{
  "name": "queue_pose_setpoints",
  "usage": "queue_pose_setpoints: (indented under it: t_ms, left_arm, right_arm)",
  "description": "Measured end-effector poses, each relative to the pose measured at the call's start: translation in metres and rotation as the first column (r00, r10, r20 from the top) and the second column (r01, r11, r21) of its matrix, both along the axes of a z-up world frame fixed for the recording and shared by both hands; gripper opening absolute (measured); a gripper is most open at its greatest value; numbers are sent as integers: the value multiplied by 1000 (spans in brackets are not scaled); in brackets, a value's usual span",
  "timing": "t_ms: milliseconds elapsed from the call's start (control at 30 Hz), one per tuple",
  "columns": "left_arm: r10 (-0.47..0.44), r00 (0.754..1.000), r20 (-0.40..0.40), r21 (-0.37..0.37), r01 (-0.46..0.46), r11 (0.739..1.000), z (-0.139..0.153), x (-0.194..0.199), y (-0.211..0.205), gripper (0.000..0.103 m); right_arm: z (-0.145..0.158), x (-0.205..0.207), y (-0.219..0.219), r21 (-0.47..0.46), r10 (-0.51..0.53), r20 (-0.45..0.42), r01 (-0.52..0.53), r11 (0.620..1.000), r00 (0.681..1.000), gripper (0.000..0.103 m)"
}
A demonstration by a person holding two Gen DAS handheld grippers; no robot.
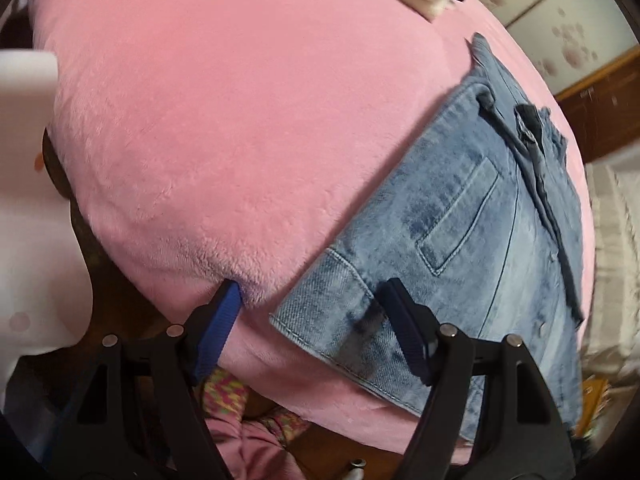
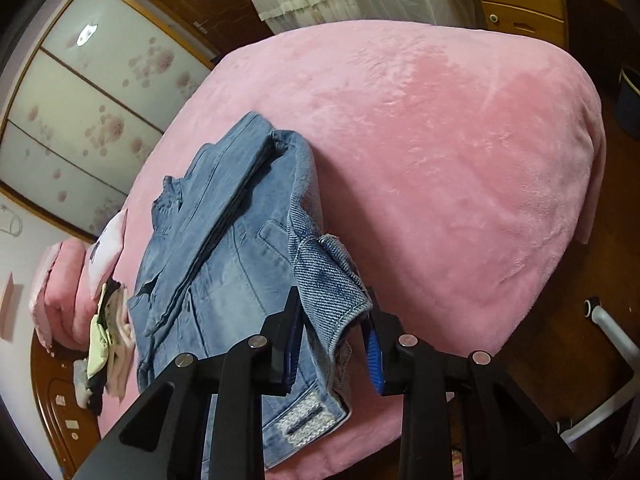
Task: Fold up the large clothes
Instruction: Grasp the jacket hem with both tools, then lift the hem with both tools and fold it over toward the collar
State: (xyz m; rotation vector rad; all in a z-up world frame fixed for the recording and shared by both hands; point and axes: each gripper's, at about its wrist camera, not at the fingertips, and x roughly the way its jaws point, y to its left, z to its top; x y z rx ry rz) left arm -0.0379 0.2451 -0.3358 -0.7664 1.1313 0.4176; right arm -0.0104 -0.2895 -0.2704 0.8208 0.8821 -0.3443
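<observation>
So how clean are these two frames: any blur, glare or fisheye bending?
Left wrist view: strong fisheye bulge in the pink blanket, edges smeared, denim jacket fairly sharp. Right wrist view: sharper, same bulge, a bright glare spot on the wardrobe door.

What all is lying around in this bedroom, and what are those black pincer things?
Denim jacket: one, washed blue, flat on the bed, one hem corner lifted.
Bed cover: one, pink, plush, spread over the bed.
Small clothes pile: one, pale green, white and dark, beside the jacket at the bed's edge.
Wardrobe doors: white with pink flowers, behind the bed.
Drawer unit: one, brown wood, far corner.
Left gripper: black, blue pads, open over the jacket's hem.
Right gripper: black, blue pads, pinching the lifted hem corner.
</observation>
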Motion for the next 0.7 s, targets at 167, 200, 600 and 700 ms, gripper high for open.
queue_pose_setpoints:
  t_ms: [167,200,600,700]
  left_arm:
    - [-12,999,50,24,11,1000,10,-1,-8,46]
    - [-19,999,45,39,18,999,14,0,-11,41]
    - [-104,995,-4,-23,104,994,76,30,-28,10]
    - [-97,994,-46,-63,94,994,100,42,-30,10]
  right_arm:
    - [13,2,4,17,35,-16,-35,999,999,27]
    - [15,5,5,23,44,-22,-44,999,999,27]
    - [45,60,24,172,211,-29,-203,964,977,23]
    - [57,83,28,200,265,-59,-249,948,962,22]
